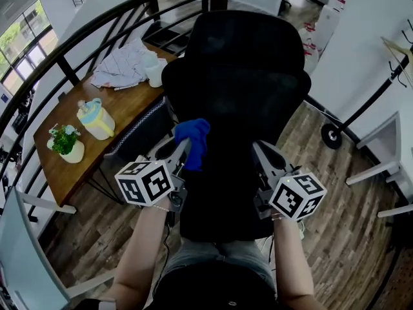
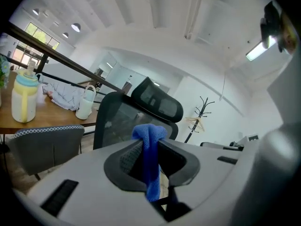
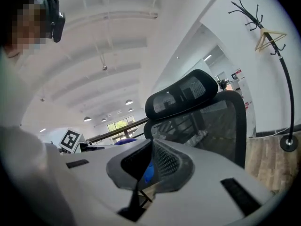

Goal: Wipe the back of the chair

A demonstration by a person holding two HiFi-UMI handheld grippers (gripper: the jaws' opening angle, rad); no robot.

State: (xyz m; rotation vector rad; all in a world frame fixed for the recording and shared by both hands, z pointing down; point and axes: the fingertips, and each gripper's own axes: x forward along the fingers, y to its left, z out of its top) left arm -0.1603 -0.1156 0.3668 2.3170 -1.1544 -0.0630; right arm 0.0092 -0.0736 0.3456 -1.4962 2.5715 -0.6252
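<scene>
Head view: our left gripper (image 1: 184, 148) pinches the one blue cloth (image 1: 193, 137), with one black chair back (image 1: 239, 76) just ahead of it. Left gripper view: we see the cloth (image 2: 150, 159) clamped between its jaws. Right gripper view: our right gripper (image 3: 151, 144) is clenched, jaws meeting, chair beyond.

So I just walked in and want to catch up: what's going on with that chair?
A person faces the back of a black office chair with a gripper in each hand. The left gripper is shut on a blue cloth, raised close to the chair's mesh back. The right gripper is alongside, jaws together and holding nothing. I can't tell whether the cloth touches the chair, so the wiping looks about to begin.
</scene>
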